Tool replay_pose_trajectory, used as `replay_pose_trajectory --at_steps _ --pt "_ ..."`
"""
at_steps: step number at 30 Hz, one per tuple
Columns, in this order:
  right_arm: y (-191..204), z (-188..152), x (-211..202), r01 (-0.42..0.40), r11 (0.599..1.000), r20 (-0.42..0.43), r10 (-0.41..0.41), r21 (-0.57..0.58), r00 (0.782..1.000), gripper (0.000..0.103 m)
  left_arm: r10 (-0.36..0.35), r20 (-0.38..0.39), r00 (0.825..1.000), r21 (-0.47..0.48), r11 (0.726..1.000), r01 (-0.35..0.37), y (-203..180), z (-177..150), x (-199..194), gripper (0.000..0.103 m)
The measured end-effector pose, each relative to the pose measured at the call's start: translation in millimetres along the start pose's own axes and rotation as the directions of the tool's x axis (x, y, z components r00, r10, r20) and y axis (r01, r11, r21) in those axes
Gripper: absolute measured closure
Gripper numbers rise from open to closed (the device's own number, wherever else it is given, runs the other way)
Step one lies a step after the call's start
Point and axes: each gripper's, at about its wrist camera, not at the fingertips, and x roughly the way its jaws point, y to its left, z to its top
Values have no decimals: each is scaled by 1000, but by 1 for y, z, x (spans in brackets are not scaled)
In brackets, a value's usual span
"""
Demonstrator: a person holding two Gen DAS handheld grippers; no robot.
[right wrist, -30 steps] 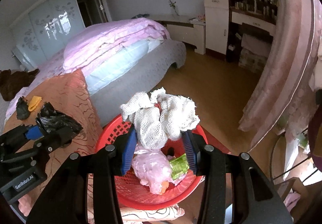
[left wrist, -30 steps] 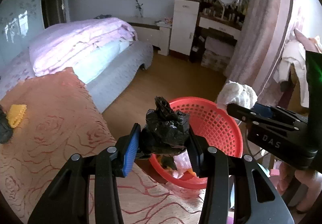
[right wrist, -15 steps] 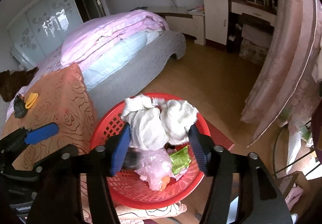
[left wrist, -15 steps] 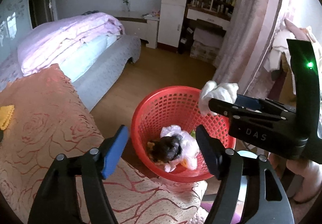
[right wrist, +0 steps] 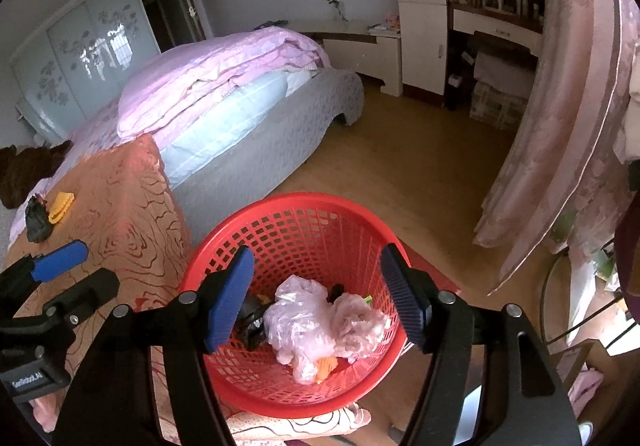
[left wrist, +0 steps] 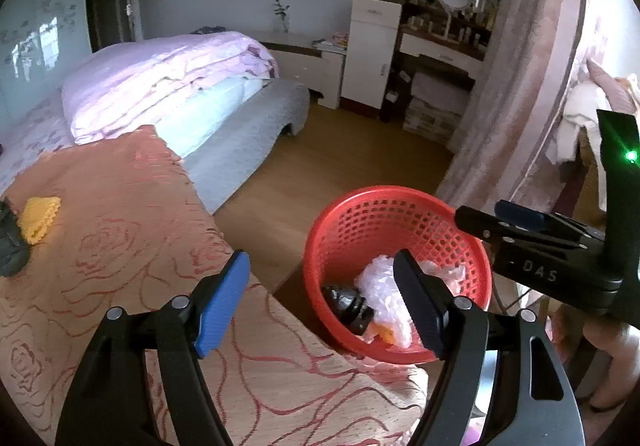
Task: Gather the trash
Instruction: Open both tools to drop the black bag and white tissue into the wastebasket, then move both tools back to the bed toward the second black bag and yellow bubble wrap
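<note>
A red plastic basket (left wrist: 360,213) (right wrist: 304,217) stands on the floor beside the bed. It holds a black bag wad (left wrist: 352,308) (right wrist: 250,320), pale plastic wads (right wrist: 316,322) (left wrist: 380,286) and an orange scrap (right wrist: 326,366). My left gripper (left wrist: 320,306) is open and empty, over the blanket edge next to the basket. My right gripper (right wrist: 316,298) is open and empty, above the basket's inside. A yellow piece (left wrist: 38,215) (right wrist: 60,205) and a dark wad (left wrist: 10,246) (right wrist: 36,221) lie on the orange blanket (left wrist: 120,246).
The bed with a pink quilt (left wrist: 168,73) fills the left. A wooden floor (left wrist: 340,161) lies beyond the basket, with a white cabinet (left wrist: 370,49), a dressing table (left wrist: 444,45) and a pink curtain (left wrist: 532,85) at the right.
My left gripper opened and let the black bag fall into the basket. My right gripper opened and dropped the white mesh wad into the basket. Both are now empty.
</note>
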Motion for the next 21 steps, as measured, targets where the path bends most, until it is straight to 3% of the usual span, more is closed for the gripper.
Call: replay_pose_trajectory --at_steps 12,21 --pt "14 -3 -4 -34 999 22 35 -32 999 34 137 38 990 -18 991 -136 31 -1 -20 30" --pt "45 -10 -7 -86 992 23 88 -89 996 34 252 28 967 -126 961 -247 89 -6 -44 30"
